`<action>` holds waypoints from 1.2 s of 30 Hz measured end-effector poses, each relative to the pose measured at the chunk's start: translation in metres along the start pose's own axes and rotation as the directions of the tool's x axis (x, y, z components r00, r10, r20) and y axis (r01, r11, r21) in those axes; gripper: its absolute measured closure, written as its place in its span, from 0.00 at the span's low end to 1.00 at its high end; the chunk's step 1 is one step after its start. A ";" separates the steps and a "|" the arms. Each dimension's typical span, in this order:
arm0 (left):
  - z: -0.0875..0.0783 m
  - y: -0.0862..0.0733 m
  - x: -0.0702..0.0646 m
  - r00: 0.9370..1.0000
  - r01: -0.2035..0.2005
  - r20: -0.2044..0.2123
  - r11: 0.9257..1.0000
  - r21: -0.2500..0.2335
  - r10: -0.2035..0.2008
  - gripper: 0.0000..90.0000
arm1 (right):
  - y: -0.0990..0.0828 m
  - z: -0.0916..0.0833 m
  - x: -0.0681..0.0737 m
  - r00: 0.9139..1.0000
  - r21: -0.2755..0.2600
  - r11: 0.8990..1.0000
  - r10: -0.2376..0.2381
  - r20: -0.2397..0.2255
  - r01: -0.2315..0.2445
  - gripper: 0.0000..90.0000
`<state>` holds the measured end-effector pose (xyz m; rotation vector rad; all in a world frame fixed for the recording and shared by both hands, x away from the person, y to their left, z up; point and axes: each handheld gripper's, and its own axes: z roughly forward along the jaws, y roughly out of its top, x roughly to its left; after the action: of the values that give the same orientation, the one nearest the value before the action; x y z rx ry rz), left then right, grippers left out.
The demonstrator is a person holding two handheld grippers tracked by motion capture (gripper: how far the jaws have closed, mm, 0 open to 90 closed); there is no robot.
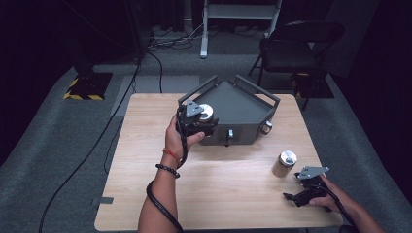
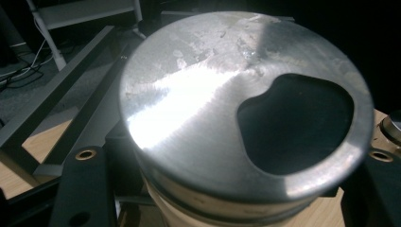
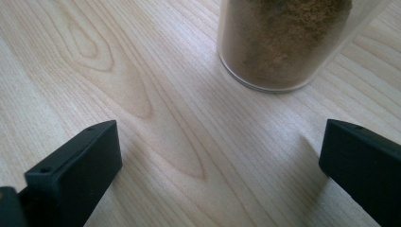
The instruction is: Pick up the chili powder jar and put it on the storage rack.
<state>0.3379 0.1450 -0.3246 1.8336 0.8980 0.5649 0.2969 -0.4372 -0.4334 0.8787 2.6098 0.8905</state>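
My left gripper (image 1: 201,121) is shut on a small jar (image 1: 207,112) with a shiny metal lid, holding it up at the near-left wall of a dark grey metal tray (image 1: 243,99). In the left gripper view the jar's lid (image 2: 236,109) looms between the two black jaws. A second jar (image 1: 284,163) of brown powder, also with a metal lid, stands on the wooden table (image 1: 218,184) at the right. My right gripper (image 1: 290,198) rests low near the table's front right corner, open. In the right gripper view that jar (image 3: 283,42) stands just ahead of the wide-apart jaws, nothing between them.
The tray sits at the table's far middle, with raised rails and knobs on its front wall (image 1: 229,134). Beyond the table are a black folding chair (image 1: 296,46), a white stand (image 1: 240,12) and floor cables (image 1: 145,63).
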 end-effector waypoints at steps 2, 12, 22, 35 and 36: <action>0.003 0.004 0.001 1.000 -0.005 0.005 1.000 0.000 0.005 0.35 | 0.000 0.000 0.000 1.000 0.000 1.000 0.000 0.000 0.000 0.00; 0.021 0.024 -0.001 1.000 -0.020 -0.019 1.000 0.022 0.020 0.35 | -0.001 -0.001 0.001 1.000 -0.001 1.000 0.001 0.001 -0.001 0.00; 0.042 0.040 0.003 1.000 -0.018 -0.023 0.999 0.041 0.019 0.35 | -0.002 -0.001 0.001 1.000 -0.002 1.000 0.000 -0.001 0.000 0.00; 0.084 0.050 0.006 0.998 -0.029 -0.052 0.994 0.103 0.034 0.35 | -0.003 -0.001 0.002 1.000 -0.005 1.000 0.003 0.001 -0.003 0.00; 0.087 0.049 0.007 0.998 -0.025 -0.049 0.994 0.108 0.030 0.35 | -0.003 -0.001 0.002 1.000 -0.006 1.000 0.003 0.001 -0.003 0.00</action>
<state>0.4206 0.0894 -0.3157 1.9388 0.9543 0.5919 0.2933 -0.4383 -0.4344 0.8811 2.6045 0.8983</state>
